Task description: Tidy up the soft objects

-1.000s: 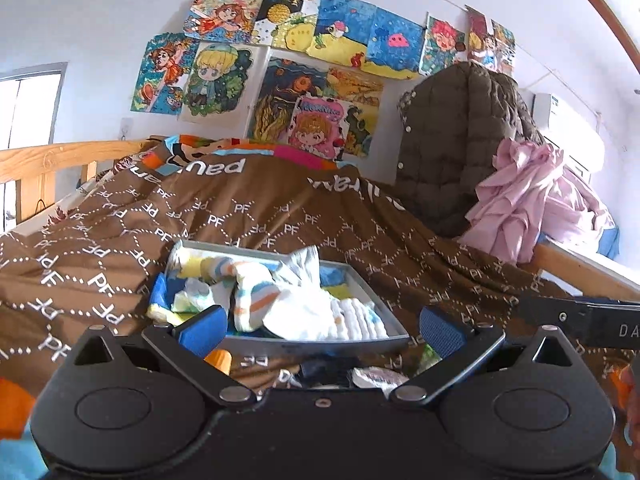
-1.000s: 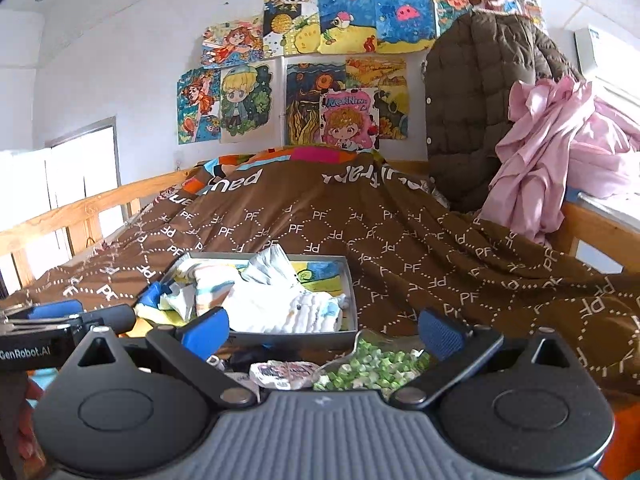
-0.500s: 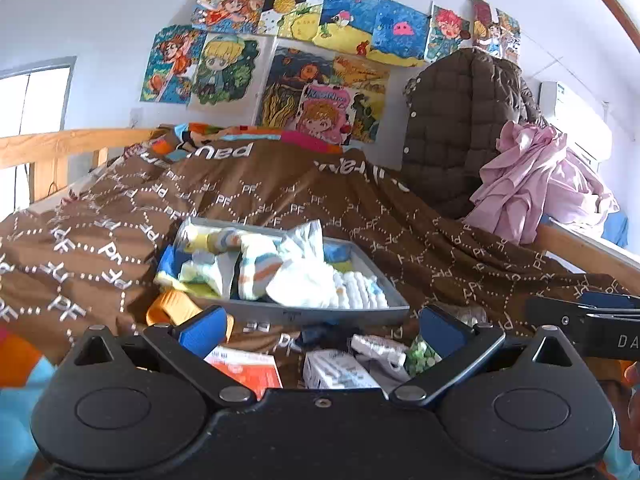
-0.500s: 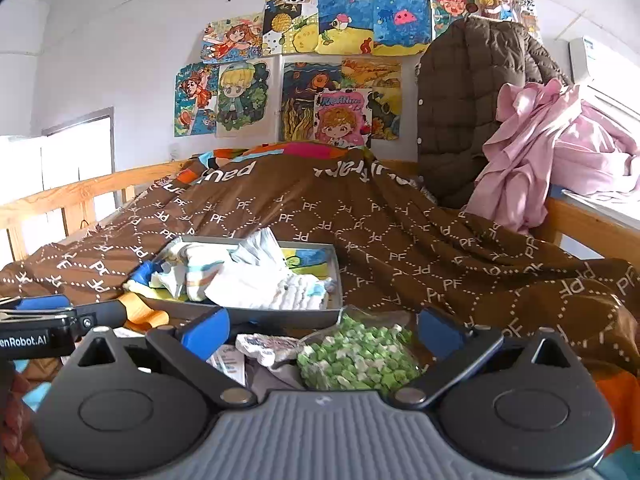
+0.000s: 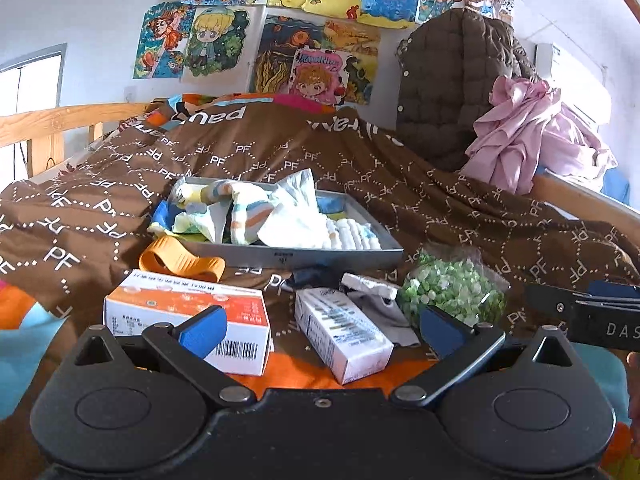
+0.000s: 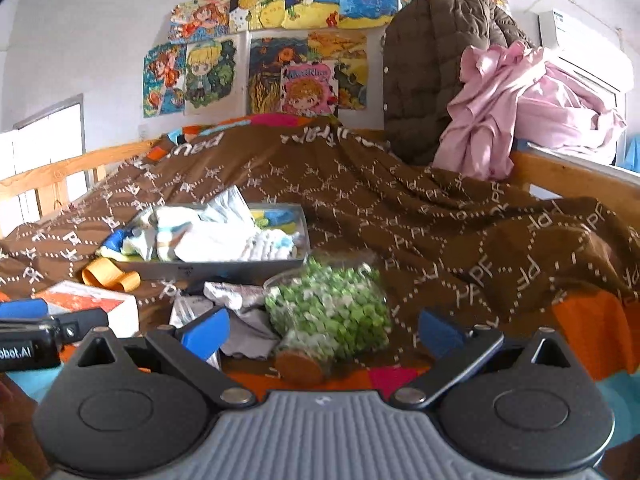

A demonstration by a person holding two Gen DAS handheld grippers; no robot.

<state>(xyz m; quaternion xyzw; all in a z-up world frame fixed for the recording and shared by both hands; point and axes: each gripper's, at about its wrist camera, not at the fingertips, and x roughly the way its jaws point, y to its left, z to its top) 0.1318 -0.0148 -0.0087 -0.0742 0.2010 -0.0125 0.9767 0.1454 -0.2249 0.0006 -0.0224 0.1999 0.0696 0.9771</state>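
Both grippers hover spread and empty: the left gripper over two boxes, the right gripper over a jar (green bits inside). The cloths sit heaped in the tray beyond, on the brown blanket.

Metal tray, cloth blanket.

You face a white wall covered with bright cartoon drawings. Below them runs a bed with a wooden rail and a brown patterned blanket spread over it. To your left, daylight comes through a window. To your right, a dark quilted coat hangs beside bunched pink cloth, with an air conditioner mounted above.
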